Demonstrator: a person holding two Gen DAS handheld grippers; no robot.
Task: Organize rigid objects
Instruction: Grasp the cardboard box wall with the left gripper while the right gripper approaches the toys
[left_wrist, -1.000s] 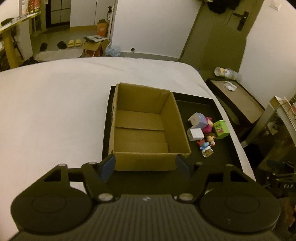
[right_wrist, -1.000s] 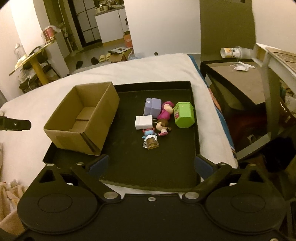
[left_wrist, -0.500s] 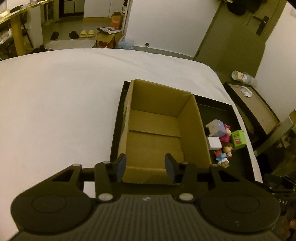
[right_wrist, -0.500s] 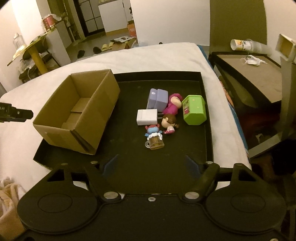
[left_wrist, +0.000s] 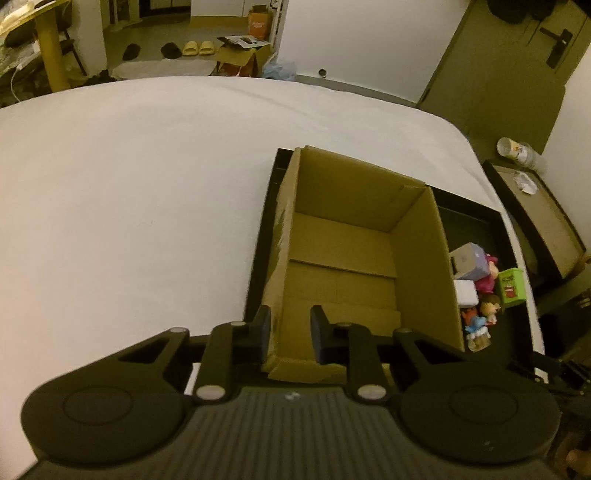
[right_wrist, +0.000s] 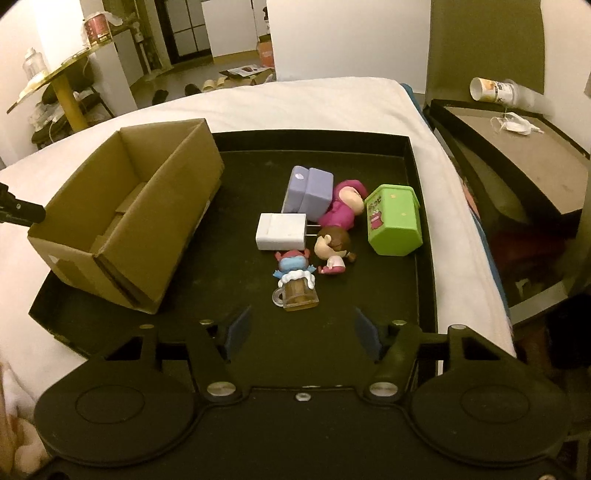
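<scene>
1. Brown cardboard box (left_wrist: 343, 266), open-topped and empty, stands at the left end of a black tray (right_wrist: 369, 147) that lies on the white bed (left_wrist: 129, 184).
2. My left claw (left_wrist: 291, 328) has just been closing. Its jaws now stand narrowly apart, astride the box's near wall at the left corner, one finger outside and one inside. The inner pad stands clear of the cardboard, so I read no grip.
3. My right claw (right_wrist: 303, 332) has also just been closing. It is partly apart with nothing between the jaws, above bare tray just in front of the toys.
4. The toys sit in a cluster at the tray's right end, well apart from the box:
   - a blue figure in a beer mug (right_wrist: 295, 280), nearest the claw
   - a brown-haired figure (right_wrist: 334, 245)
   - a white charger plug (right_wrist: 280, 232), its prongs towards a pink figure (right_wrist: 343, 210)
   - a purple block (right_wrist: 308, 194)
   - a green box (right_wrist: 393, 225) lying on its side
5. The green box carries a red cartoon face under a line of yellow characters, which I cannot read.
6. A paper cup (right_wrist: 491, 88) lies tipped over on the counter (right_wrist: 517, 147) beside the bed. Its printing is too small to read.
</scene>
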